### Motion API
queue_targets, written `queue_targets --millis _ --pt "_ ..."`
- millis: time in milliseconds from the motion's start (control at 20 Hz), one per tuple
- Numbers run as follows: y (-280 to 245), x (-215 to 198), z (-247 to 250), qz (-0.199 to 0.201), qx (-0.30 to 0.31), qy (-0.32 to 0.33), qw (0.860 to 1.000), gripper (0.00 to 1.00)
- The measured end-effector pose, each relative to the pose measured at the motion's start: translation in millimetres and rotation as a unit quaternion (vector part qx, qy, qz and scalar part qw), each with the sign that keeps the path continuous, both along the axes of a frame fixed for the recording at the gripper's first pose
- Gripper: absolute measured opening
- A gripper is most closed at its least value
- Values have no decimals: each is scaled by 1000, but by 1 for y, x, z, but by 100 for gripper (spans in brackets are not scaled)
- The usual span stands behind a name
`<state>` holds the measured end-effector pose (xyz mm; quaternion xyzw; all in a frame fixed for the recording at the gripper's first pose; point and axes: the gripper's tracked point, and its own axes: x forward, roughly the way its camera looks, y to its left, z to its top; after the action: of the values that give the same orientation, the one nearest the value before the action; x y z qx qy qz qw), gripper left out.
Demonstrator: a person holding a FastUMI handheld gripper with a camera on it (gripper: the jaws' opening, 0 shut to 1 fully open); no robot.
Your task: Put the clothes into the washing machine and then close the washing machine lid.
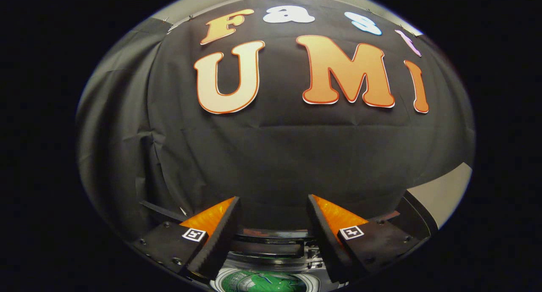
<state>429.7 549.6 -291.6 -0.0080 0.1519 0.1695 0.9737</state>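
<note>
Hovering above the washer [271, 252], the gripper [273, 207] has its fingers [220, 237] spread and empty; green clothes [262, 281] lie in the drum below.

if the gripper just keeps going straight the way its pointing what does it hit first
Most likely the black cloth wall of the booth. The gripper is open with nothing between its fingers, and they aim above the washing machine and the green clothes in its drum. How far the cloth is, I can't tell.

Dim booth, sharp focus, strong fisheye bending at edges.
</note>
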Motion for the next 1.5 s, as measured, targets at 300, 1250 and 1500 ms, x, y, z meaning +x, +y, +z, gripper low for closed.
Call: queue_targets --millis 300,1250,1500 --pt "-9 -41 -2 2 5 -20 1000 99" --pt "-45 -175 -53 36 7 8 999 99" --pt "-52 -181 11 32 11 -28 999 98"
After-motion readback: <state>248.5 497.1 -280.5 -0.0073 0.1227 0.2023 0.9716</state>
